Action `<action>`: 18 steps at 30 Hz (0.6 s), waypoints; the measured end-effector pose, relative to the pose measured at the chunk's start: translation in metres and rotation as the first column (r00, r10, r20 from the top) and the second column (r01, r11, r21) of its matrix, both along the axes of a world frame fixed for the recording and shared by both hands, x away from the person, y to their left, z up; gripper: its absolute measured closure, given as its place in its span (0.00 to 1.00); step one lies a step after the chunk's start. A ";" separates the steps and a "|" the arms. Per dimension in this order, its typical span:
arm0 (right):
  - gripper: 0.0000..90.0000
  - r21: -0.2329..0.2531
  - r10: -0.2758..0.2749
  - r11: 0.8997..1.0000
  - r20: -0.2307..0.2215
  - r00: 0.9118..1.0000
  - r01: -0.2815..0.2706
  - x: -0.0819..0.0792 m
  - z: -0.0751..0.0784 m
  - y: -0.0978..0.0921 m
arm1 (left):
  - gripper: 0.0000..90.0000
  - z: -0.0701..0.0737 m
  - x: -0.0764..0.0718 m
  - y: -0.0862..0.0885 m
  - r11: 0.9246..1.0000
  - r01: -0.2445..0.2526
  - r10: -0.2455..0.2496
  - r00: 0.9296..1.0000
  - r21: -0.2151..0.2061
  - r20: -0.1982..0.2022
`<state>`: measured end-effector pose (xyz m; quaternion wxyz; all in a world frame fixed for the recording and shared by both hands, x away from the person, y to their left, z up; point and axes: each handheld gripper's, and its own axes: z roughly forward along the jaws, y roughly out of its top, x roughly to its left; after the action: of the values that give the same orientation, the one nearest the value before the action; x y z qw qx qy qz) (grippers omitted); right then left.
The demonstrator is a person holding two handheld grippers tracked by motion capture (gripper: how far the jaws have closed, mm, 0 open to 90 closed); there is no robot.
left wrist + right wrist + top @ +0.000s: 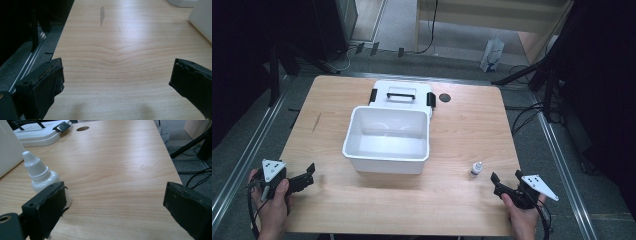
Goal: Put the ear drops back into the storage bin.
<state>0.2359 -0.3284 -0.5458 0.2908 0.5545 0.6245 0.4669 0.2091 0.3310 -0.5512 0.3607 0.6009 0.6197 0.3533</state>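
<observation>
Bottle [476, 169], small, white and upright with its cap on, stands on the bench [462, 125] just left of and a little beyond my right claw [498, 184]; its long axis points straight up. In the right gripper view the bottle [41, 176] sits just past the left jaw, outside the gap. My right claw is spread wide and holds nothing, low over the near right corner. My left claw [306, 176], also spread and empty, is well apart at the near left. A white tub [387, 159] sits mid-bench.
</observation>
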 end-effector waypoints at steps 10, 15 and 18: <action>0.14 0.012 0.017 1.000 -0.035 0.999 -0.016 0.000 0.002 -0.002 | 0.00 0.000 0.004 0.000 1.000 -0.011 0.011 1.000 -0.005 -0.020; 0.14 -0.017 0.032 0.999 -0.092 0.995 -0.033 0.001 0.003 -0.004 | 0.00 0.000 0.004 0.000 1.000 -0.009 0.009 1.000 -0.014 -0.025; 0.14 -0.085 0.077 0.992 -0.157 0.985 -0.092 0.001 0.009 -0.003 | 0.00 0.000 0.008 -0.001 1.000 0.006 -0.006 0.999 -0.003 -0.042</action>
<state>0.2371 -0.3310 -0.5366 0.2470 0.5478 0.6889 0.4053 0.2169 0.3298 -0.5515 0.3496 0.6094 0.6260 0.3384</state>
